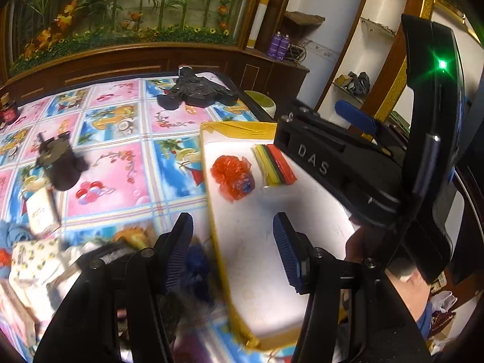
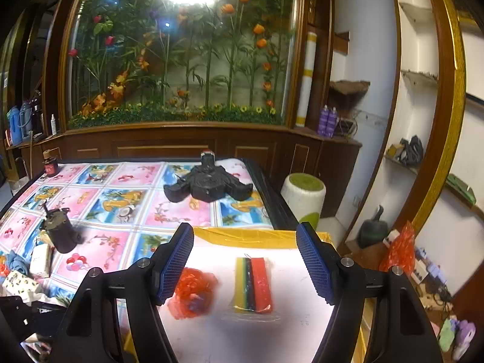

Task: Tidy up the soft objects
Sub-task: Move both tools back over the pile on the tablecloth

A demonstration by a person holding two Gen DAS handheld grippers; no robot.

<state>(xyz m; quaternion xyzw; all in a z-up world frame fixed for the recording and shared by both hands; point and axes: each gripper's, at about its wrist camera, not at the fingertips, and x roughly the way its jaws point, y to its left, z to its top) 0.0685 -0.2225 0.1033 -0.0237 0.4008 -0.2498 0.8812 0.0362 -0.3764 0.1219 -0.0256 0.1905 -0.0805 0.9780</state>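
Red mesh pouf (image 2: 193, 292) beneath right tongs (image 2: 245, 260)

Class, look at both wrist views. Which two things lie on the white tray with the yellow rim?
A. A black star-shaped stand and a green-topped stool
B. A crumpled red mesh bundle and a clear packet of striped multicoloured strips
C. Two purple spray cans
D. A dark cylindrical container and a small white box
B: the crumpled red mesh bundle and the clear packet of striped multicoloured strips lie side by side, apart, on the white tray.
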